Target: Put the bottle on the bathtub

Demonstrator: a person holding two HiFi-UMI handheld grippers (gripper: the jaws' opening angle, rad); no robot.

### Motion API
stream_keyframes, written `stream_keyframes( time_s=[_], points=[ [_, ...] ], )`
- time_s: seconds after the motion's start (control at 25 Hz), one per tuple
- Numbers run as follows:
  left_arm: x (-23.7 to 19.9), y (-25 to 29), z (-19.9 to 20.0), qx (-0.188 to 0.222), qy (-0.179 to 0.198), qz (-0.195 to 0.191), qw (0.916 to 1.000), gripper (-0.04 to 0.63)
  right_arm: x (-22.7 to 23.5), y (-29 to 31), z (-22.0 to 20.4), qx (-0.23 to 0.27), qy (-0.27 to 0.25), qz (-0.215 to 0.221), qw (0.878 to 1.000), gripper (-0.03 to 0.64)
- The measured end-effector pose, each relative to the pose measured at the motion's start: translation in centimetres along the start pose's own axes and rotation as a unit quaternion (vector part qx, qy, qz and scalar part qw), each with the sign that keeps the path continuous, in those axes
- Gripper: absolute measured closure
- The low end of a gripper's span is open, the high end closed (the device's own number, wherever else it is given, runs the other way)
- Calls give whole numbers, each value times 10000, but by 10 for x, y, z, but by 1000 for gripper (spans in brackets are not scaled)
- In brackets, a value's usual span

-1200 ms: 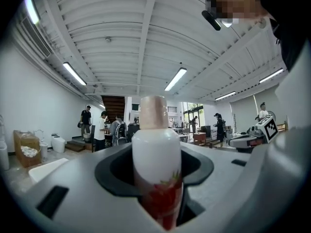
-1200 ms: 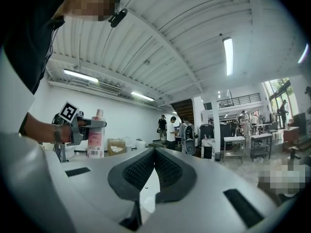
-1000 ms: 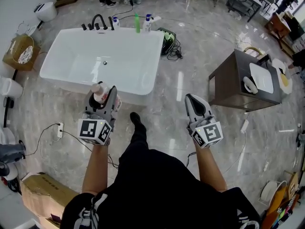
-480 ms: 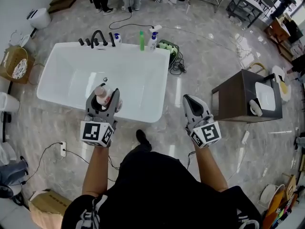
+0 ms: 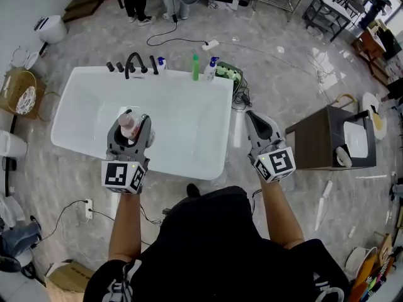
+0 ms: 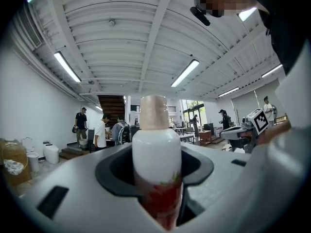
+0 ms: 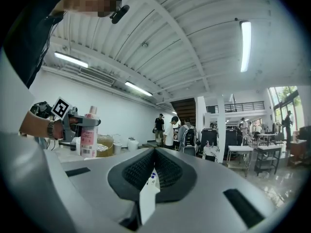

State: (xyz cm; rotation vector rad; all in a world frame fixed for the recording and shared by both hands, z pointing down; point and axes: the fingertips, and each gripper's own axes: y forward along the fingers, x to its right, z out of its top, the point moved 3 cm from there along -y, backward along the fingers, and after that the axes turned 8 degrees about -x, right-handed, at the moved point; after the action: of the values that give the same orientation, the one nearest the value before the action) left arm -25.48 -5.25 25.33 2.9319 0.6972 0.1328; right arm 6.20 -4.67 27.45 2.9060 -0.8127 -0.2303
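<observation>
A white bottle (image 5: 128, 124) with a pink label and a beige cap stands upright between the jaws of my left gripper (image 5: 129, 129), which is shut on it. In the head view it hangs over the left part of the white bathtub (image 5: 182, 131). The left gripper view shows the bottle (image 6: 156, 161) close up, filling the gap of the left gripper (image 6: 156, 191). My right gripper (image 5: 257, 123) is shut and holds nothing, just right of the tub's right end. In the right gripper view, the jaws of the right gripper (image 7: 152, 176) meet, with the bottle (image 7: 89, 139) at the far left.
A black faucet (image 5: 133, 62), a green bottle (image 5: 195, 68) and a spray bottle (image 5: 210, 68) stand along the tub's far rim. A brown cabinet (image 5: 318, 146) with a white basin stands to the right. A basket (image 5: 19, 92) sits at left. Cables lie on the floor.
The person has walked up to the tub. The left gripper with the bottle has gone from the tub's near edge to over its basin; the right gripper now sits beside the tub's right end.
</observation>
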Motion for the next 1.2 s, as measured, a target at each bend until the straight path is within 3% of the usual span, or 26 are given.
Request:
stream_keyframes(
  time_s=[0.28,0.72,1.04,1.2],
  points=[
    [-24,25,-3,69,-52,59,9999,387,14,50,2,45,-138,130,9998,609],
    [-23,99,-18,-44,-331,359,9988,388,59,131,-28,-47,-29,773,9970,609],
    [-37,198,-18,-2,-650,529,9965,388,108,209,-60,-112,220,1287,9914,609],
    [-51,261,-17,-8,-607,596,9964,388,129,249,-73,-152,242,1507,9882,609]
  ],
)
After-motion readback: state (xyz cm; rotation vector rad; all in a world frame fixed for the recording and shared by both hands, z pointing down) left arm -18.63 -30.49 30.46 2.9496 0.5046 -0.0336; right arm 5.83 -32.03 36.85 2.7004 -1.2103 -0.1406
